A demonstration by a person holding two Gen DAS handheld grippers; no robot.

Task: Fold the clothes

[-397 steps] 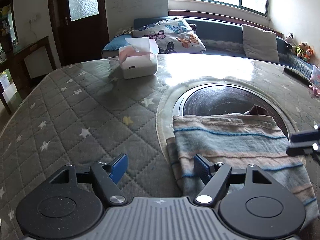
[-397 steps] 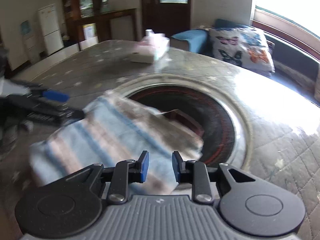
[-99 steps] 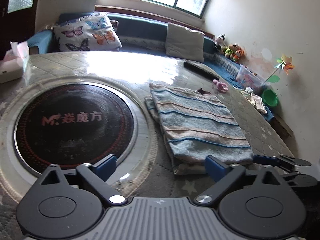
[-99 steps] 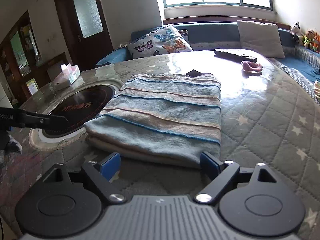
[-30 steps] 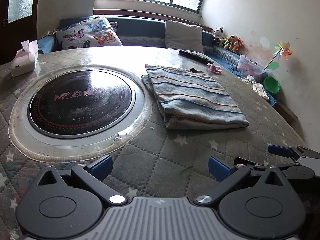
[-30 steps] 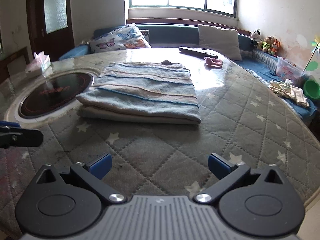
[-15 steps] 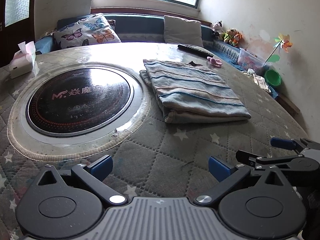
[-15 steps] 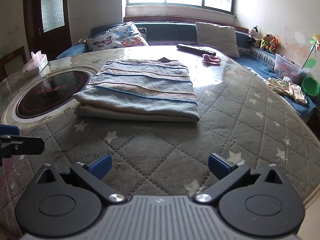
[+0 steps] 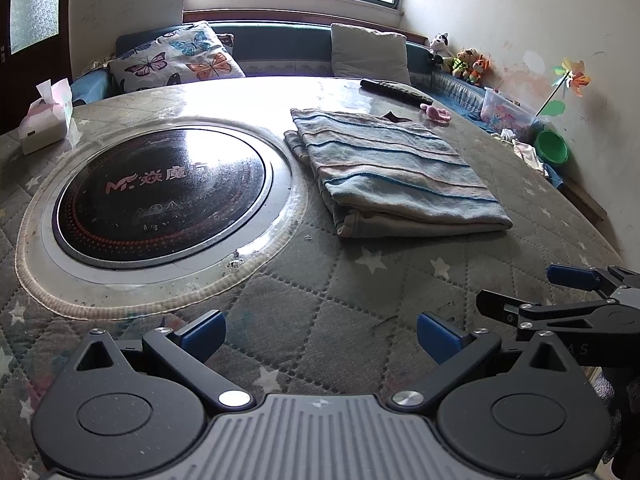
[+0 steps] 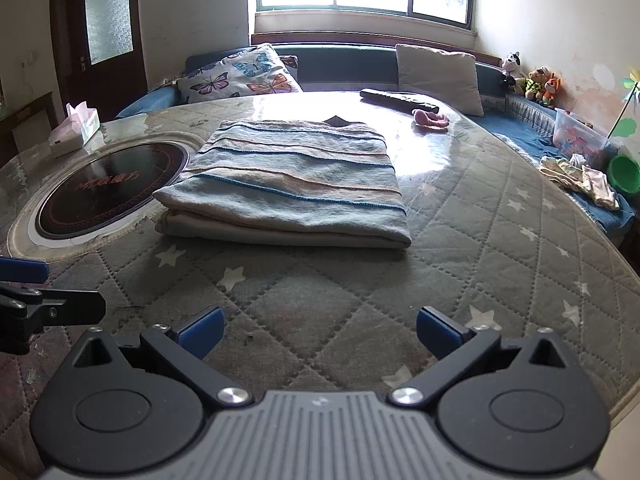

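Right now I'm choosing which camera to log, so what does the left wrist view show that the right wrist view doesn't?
Only the left wrist view shows the whole round black cooktop with its full surrounding ring, and the right claw from the side.

Only the right wrist view shows the tall door at the left, and the left claw from the side.

Both show the folded striped garment lying flat on the quilted table, the tissue box, the remote and the butterfly pillow. Both claws are open and empty.

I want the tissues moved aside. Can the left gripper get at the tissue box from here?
Probably yes: the left gripper is open, and only bare table and the flat cooktop lie before the tissue box.
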